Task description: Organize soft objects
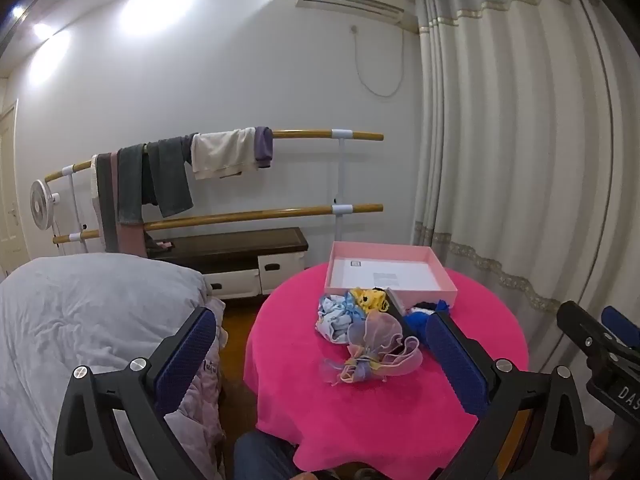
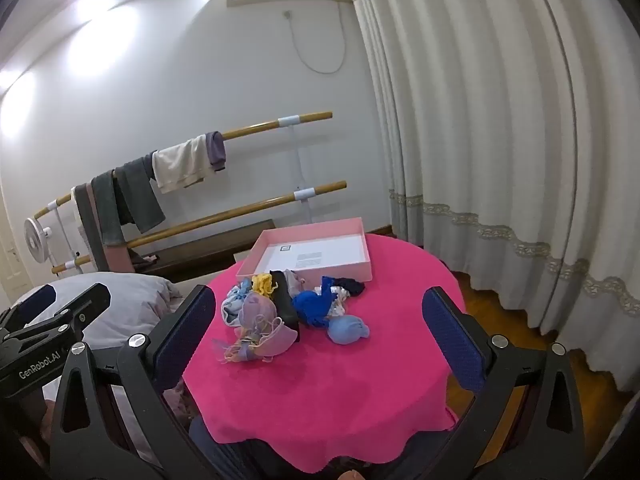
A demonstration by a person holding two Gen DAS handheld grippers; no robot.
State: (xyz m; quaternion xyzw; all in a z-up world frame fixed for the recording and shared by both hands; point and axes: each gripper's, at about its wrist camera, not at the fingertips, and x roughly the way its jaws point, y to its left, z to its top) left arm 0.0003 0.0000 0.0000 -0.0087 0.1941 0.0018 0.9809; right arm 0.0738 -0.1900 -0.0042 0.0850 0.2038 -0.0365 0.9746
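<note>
**Inspector:** On the round table's fuzzy magenta cloth (image 2: 320,392), near its middle, lies the heap of soft objects (image 2: 288,308): a frilly lilac organza bow (image 1: 370,350), yellow knit (image 2: 264,283), crumpled royal-blue fabric (image 2: 316,306), a pale blue rolled bundle (image 2: 347,329).

**Clerk:** And beyond the heap?

**Inspector:** A shallow pink cardboard box (image 2: 360,256), white-lined, touching its far edge.

**Clerk:** Jaws?

**Inspector:** Left gripper (image 1: 320,354) and right gripper (image 2: 320,334) both spread fully wide, ribbed blue pads (image 2: 188,336) bare, holding nothing, short of the heap.
</note>
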